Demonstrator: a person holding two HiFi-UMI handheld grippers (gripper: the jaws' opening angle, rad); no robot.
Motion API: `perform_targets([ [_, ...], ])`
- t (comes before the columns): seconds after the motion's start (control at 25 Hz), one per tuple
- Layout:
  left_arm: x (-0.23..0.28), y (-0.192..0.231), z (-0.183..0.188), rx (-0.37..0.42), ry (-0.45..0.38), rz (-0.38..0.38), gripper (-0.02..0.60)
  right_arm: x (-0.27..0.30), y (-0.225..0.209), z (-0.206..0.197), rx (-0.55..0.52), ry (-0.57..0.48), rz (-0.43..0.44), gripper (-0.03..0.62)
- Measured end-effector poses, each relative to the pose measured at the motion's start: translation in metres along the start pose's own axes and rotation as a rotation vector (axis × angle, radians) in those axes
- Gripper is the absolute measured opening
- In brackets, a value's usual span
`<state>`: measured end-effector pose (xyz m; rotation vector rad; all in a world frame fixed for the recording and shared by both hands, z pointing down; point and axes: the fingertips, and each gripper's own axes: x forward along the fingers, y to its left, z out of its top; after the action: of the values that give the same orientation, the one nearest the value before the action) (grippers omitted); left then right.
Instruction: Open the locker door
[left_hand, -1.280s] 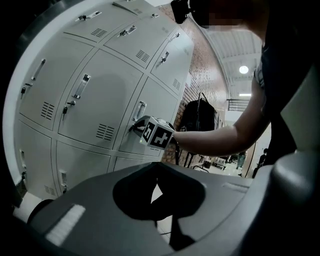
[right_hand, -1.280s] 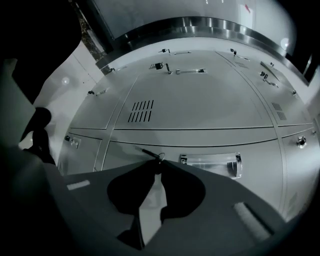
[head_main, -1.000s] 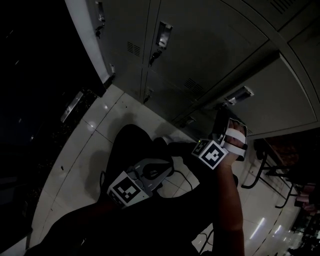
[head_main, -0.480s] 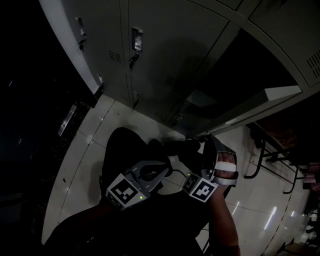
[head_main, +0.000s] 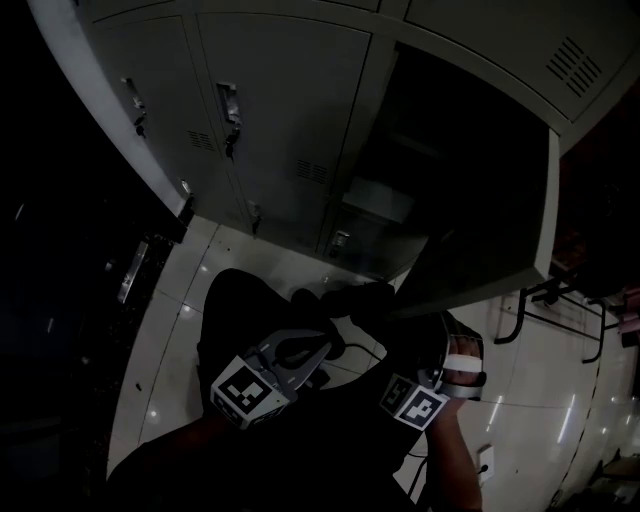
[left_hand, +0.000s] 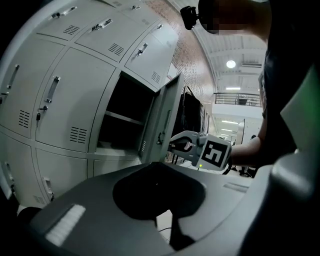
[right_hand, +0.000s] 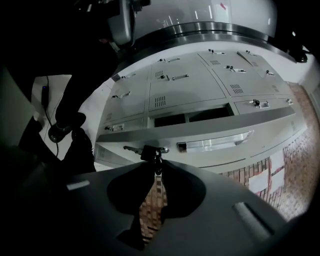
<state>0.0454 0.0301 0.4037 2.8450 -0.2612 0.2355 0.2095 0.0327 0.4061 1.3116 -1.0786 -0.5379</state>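
Note:
The grey locker door (head_main: 490, 220) stands swung out to the right, and its dark compartment (head_main: 420, 150) lies open. My right gripper (head_main: 432, 335) is at the door's lower edge. In the right gripper view it is shut (right_hand: 157, 165) on the key (right_hand: 148, 151) that sticks out of the door (right_hand: 240, 127), next to the recessed handle (right_hand: 215, 141). The left gripper view shows the right gripper (left_hand: 175, 145) at the door's free edge (left_hand: 160, 120). My left gripper (head_main: 325, 340) hangs low in front of me, jaws together (left_hand: 155, 167), holding nothing.
Closed lockers (head_main: 280, 110) with handles and hanging keys fill the bank to the left. A black metal frame (head_main: 540, 300) stands on the white tiled floor (head_main: 170, 330) to the right of the door. A cable (head_main: 370, 355) lies on the floor by my feet.
The locker door has swung from nearly closed to wide open. My right gripper came down and back toward me with it. The left gripper has hardly moved.

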Motion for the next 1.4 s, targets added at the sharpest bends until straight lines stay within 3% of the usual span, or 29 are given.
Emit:
perform_targets([
  [0.44, 0.006, -0.003, -0.001, 0.012, 0.014, 0.003, 0.012, -0.01, -0.001, -0.049, -0.002, 0.014, -0.007, 0.05],
  [0.64, 0.009, -0.005, 0.0, 0.02, 0.031, -0.003, 0.012, -0.015, -0.005, -0.055, 0.095, -0.006, 0.027, 0.066],
  [0.8, 0.012, -0.008, 0.003, 0.024, 0.024, -0.015, 0.012, -0.035, -0.005, -0.07, 0.272, 0.01, 0.074, 0.074],
  [0.92, 0.012, -0.007, 0.001, 0.026, 0.026, -0.014, 0.012, -0.058, -0.015, -0.077, 0.486, -0.007, 0.1, 0.051],
  [1.0, 0.012, -0.008, -0.001, 0.026, 0.029, -0.018, 0.012, -0.072, -0.019, -0.064, 0.65, -0.098, 0.164, 0.003],
  [1.16, 0.013, -0.011, -0.001, 0.025, 0.028, -0.027, 0.012, -0.095, -0.013, -0.012, 0.924, -0.328, 0.368, 0.003],
  [1.4, 0.011, -0.012, 0.003, 0.027, 0.022, -0.023, 0.012, -0.094, 0.008, 0.062, 1.078, -0.521, 0.593, 0.002],
])
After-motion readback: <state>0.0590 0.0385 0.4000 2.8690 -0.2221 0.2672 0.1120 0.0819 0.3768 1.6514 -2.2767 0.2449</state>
